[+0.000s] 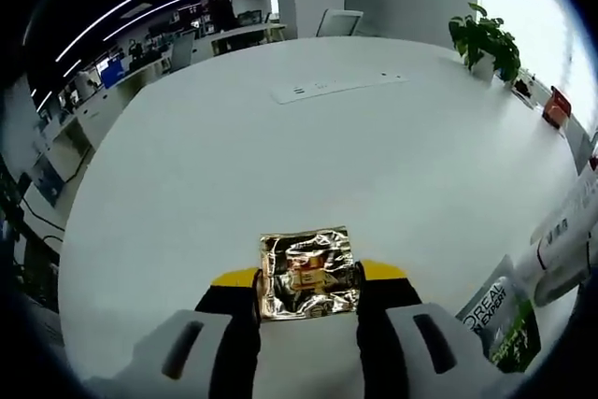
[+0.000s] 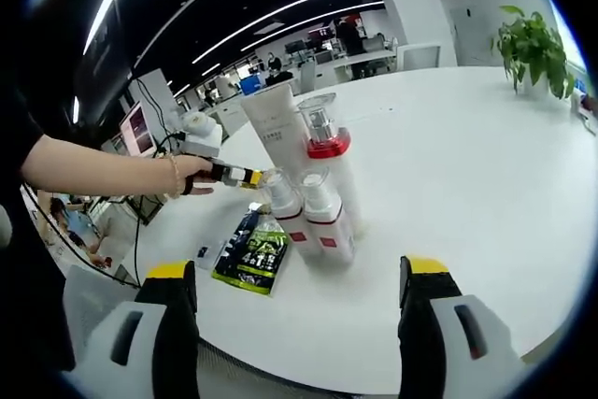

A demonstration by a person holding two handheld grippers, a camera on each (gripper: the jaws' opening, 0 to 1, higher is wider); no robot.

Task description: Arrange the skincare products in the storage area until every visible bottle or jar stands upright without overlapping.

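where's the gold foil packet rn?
In the left gripper view, the gold foil packet is pinched between the left tool jaws, above the white table, with the green sachet off to its right.

Both views are bright. Daylight comes from a window that is blown out to white, and long ceiling lamps make thin lines in the dark upper part. The white table reflects the light evenly and the shadows on it are soft and weak. The gold foil sachet shows strong glare. The fisheye bends straight lines near the edges, and the tube at the edge looks blurred
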